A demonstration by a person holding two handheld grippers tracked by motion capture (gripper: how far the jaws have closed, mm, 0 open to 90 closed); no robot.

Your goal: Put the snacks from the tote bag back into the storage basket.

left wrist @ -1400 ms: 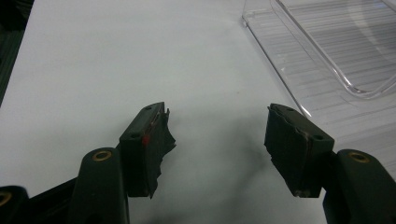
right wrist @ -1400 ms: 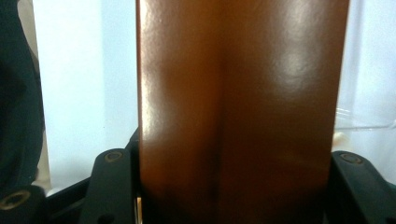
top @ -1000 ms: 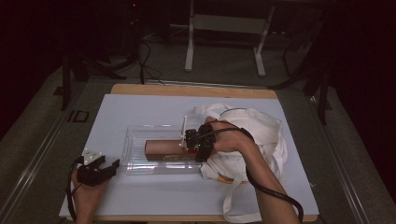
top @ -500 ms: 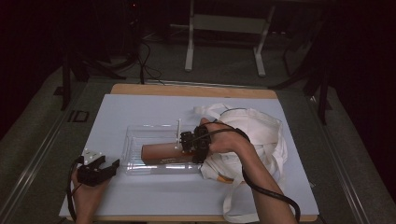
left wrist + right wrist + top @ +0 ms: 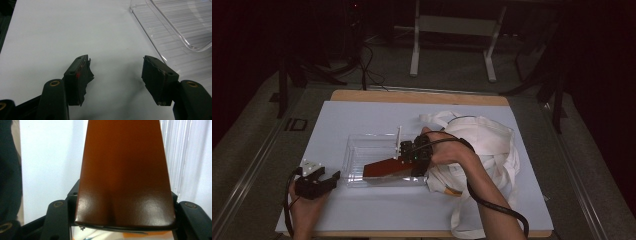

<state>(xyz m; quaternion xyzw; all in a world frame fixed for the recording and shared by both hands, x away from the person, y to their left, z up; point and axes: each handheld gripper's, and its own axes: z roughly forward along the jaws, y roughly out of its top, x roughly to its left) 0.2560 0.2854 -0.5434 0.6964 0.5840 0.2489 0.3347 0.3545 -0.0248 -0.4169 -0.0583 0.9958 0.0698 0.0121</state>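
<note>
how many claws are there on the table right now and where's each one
2. The left claw rests open on the white mat near the table's front left corner. The right claw is over the clear tray, shut on a brown pouch.

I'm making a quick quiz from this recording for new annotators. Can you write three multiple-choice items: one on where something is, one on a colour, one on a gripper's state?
1. Where is the brown pouch?
A. over the clear tray
B. on the floor
C. inside the white cloth bag

2. What colour is the table cover?
A. green
B. pale blue-white
C. red

3. How are the left gripper's jaws?
A. shut on the pouch
B. shut on the tray
C. open, empty

Answers: 1 A, the right gripper holds it above the tray; 2 B, the high view shows it; 3 C, bare cover shows between the jaws.
</note>
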